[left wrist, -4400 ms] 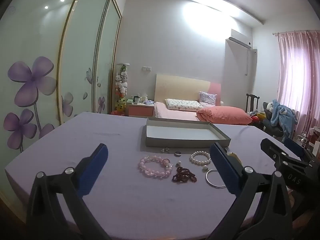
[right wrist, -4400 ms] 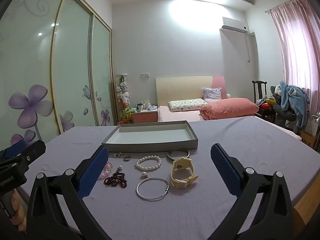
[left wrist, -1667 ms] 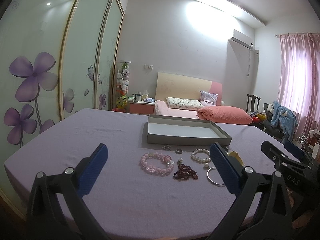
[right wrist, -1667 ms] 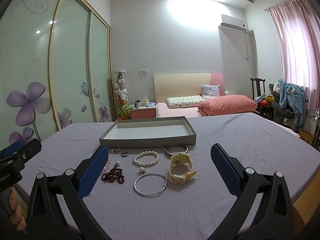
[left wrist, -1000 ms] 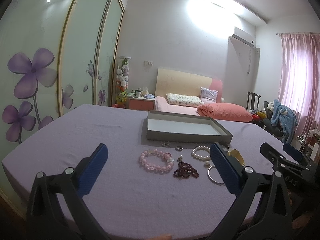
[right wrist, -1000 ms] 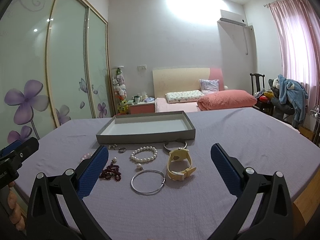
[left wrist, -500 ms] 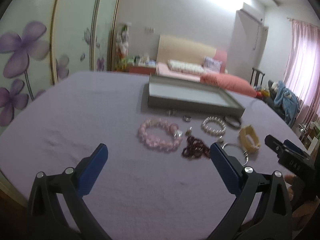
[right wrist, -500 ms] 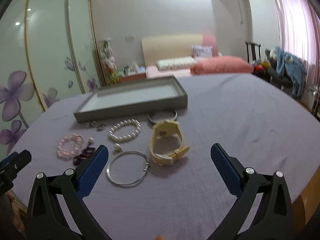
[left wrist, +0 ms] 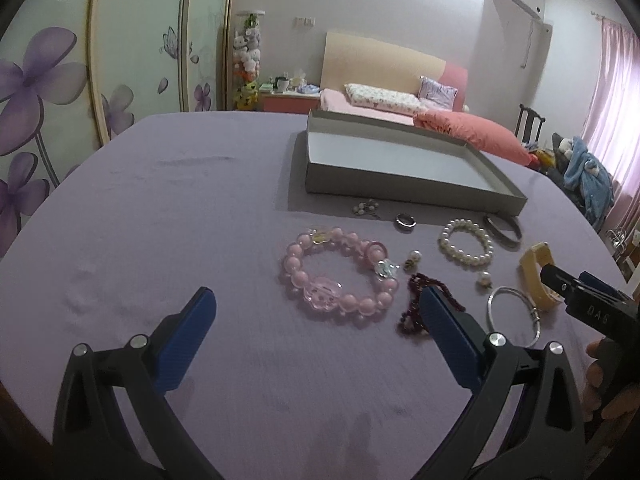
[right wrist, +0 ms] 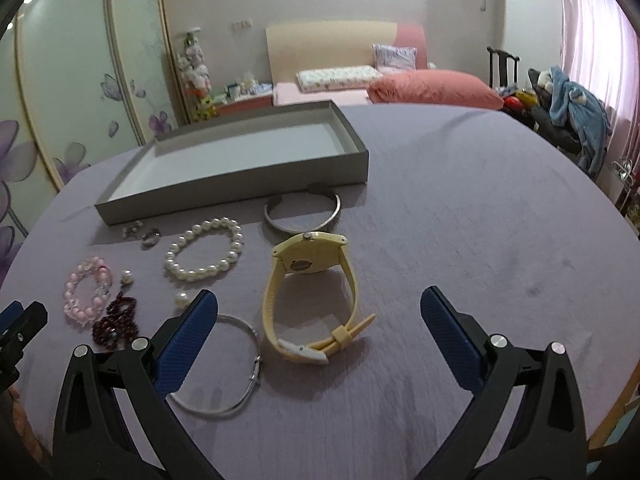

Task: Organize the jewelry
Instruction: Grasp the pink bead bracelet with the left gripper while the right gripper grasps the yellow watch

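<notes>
Jewelry lies on a purple cloth in front of an empty grey tray [left wrist: 400, 184] [right wrist: 224, 188]. My left gripper [left wrist: 316, 316] hangs open just short of the pink bead bracelet [left wrist: 338, 276]; a dark red bead string [left wrist: 416, 308] lies by its right finger. My right gripper [right wrist: 318, 312] is open around the yellow watch [right wrist: 312, 292], above the cloth. Also in the right wrist view are a thin silver bangle [right wrist: 224, 372], a pearl bracelet [right wrist: 204, 254], a silver cuff [right wrist: 302, 214], a ring [right wrist: 151, 237] and small pearl earrings [right wrist: 132, 230].
The cloth-covered table [left wrist: 160, 216] drops off at its near edge. A bed with pink pillows [right wrist: 432, 88], floral sliding wardrobe doors [left wrist: 60, 80], a dark chair with blue clothing [right wrist: 568, 108] and a pink curtain [right wrist: 600, 40] stand beyond it.
Both grippers have tipped down and moved forward towards the jewelry, so the pieces now sit larger and lower in view. Both stay open, and the jewelry has not moved.
</notes>
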Demonstrator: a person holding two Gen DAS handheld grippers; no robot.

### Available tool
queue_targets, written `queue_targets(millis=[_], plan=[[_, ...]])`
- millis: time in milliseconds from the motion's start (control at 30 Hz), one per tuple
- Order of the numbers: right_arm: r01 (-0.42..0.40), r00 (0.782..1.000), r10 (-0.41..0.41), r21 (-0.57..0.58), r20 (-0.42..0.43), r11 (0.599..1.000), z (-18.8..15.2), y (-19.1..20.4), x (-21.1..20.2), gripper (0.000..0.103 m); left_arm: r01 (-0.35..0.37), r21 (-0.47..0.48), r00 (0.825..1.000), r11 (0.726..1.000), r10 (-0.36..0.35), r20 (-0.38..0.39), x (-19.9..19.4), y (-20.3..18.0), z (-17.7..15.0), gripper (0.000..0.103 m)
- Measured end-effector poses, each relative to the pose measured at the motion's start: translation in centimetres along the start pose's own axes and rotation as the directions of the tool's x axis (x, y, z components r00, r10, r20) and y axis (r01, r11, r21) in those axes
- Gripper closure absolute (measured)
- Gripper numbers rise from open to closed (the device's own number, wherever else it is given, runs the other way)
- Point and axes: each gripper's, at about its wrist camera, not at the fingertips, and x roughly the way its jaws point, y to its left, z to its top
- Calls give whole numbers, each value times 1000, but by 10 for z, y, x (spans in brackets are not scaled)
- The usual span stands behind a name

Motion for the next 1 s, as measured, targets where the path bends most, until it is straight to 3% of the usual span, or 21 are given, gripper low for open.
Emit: queue_targets(millis=[167, 300, 333, 400, 433, 567, 833, 1000], plan=[[9, 998, -8, 12, -57, 1000, 3, 0, 15, 13, -1, -10, 999, 1000, 0, -54, 15, 4, 7, 4], [-4, 995, 7, 28, -101, 1000, 1, -2, 22, 42, -9, -20, 996, 1000, 7, -88, 26, 9, 11, 4], [-8, 996, 11, 32, -92, 999, 1, -3, 20, 54, -11, -21, 995, 1000, 9, -95, 29, 11, 12, 4], [-14, 996, 18, 39, -90, 999, 2, -4, 18, 58, -10, -26, 994, 1000, 7, -108, 34, 12, 14, 8], [-21, 996, 25, 43, -88, 999, 3, -4, 17, 60, -8, -31, 993, 999, 4, -118, 37, 14, 14, 15], [-31, 996, 35, 47, -86, 998, 3, -3, 17, 61, 3, -56, 989, 998, -11, -150, 49, 18, 18, 37], [-45, 995, 49, 53, -85, 998, 4, -4, 18, 61, -19, -34, 988, 999, 13, -157, 58, 21, 28, 66], [-48, 995, 53, 55, -84, 997, 4, -4, 18, 61, -61, 53, 984, 997, 69, -165, 62, 10, 28, 70]])
